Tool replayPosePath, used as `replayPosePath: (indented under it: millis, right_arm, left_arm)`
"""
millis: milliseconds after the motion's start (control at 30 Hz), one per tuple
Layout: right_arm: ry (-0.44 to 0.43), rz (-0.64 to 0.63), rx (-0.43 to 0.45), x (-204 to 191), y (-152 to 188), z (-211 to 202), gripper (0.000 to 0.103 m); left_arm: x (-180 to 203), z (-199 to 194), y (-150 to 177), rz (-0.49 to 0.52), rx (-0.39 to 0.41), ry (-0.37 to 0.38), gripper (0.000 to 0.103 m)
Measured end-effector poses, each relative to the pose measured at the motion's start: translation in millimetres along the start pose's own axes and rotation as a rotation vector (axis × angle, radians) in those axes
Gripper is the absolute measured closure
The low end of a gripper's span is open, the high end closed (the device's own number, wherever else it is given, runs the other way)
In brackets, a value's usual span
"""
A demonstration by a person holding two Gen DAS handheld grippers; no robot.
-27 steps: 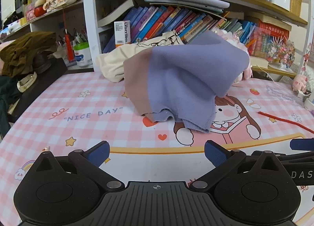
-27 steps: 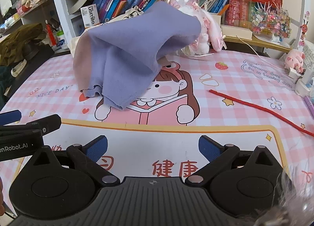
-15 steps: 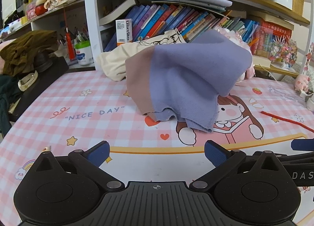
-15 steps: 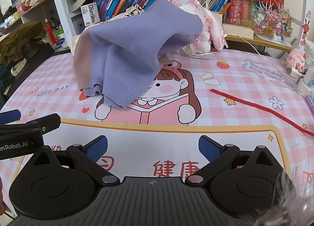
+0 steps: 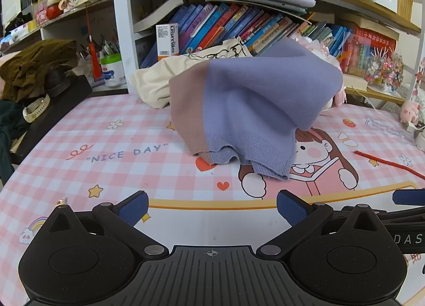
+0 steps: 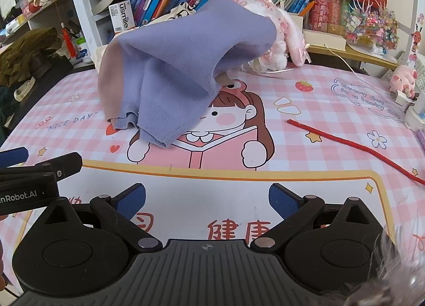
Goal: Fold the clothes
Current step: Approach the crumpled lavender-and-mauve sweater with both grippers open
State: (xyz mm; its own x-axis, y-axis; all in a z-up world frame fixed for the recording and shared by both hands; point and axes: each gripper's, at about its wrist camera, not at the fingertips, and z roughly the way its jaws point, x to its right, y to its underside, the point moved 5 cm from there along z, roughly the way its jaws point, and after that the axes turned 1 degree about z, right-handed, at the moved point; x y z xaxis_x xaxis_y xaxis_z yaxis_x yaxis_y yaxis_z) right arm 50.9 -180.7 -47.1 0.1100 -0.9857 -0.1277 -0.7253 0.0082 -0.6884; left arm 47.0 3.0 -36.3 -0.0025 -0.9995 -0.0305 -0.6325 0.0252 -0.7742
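A lilac knit sweater (image 5: 255, 109) with a dusty-pink side panel lies heaped at the back of the pink checked table mat (image 5: 111, 162); its ribbed hem hangs toward me. It also shows in the right wrist view (image 6: 175, 67), draped partly over a pink plush toy (image 6: 281, 38). A cream garment (image 5: 156, 83) lies behind it. My left gripper (image 5: 212, 205) is open and empty, well short of the sweater. My right gripper (image 6: 207, 197) is open and empty, beside the left one, also short of the sweater.
A red cord (image 6: 353, 146) lies on the mat at the right. Bookshelves (image 5: 239, 22) stand behind the table. A dark olive garment (image 5: 34, 67) and a black box (image 5: 55, 104) sit at the left. A small pink pig figure (image 6: 403, 77) is at the far right edge.
The sweater has sunk slightly lower onto the mat and sits a little nearer in both views. Both grippers stay open and empty.
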Motion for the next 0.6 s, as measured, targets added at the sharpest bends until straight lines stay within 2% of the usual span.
replayPosePath:
  millis: [600]
  right_arm:
    - [-0.004, -0.001, -0.018, 0.6, -2.8, 5.3, 0.003]
  left_arm:
    - [-0.1, 3.3, -2.7, -0.006, -0.011, -0.009, 0.000]
